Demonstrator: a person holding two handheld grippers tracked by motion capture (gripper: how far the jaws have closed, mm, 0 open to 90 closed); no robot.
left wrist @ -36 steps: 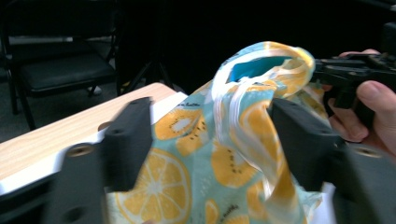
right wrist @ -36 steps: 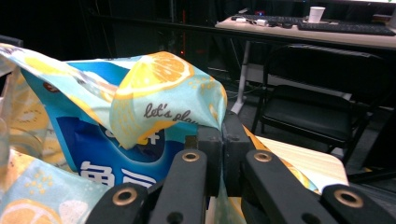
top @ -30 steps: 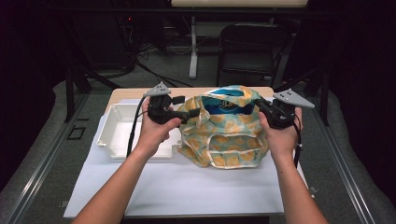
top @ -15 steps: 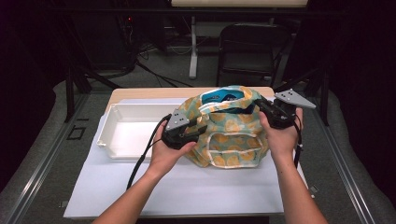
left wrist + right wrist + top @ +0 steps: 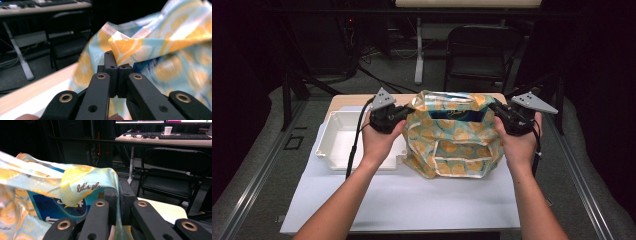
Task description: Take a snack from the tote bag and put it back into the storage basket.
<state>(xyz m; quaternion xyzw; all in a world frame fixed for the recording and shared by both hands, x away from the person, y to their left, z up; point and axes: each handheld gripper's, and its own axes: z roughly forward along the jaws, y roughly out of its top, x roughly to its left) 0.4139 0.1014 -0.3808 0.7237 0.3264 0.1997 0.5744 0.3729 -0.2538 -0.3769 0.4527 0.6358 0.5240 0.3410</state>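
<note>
Bag upright mid-desk, mouth held open. Left gripper just closed, pinching the left rim; right gripper clamped on the right rim. Blue packet already inside. White tray just beside, untouched. Probably remaining: lifting or closing up.

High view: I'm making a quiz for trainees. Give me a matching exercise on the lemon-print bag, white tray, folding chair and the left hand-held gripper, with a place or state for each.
Things:
1. lemon-print bag
2. white tray
3. folding chair
4. left hand-held gripper

Places or states:
A. behind the table, on the floor
B. shut on the bag's rim
C. mid-table, blue package inside
D. at the table's left, beside the bag

Pairs: 1-C, 2-D, 3-A, 4-B
</note>
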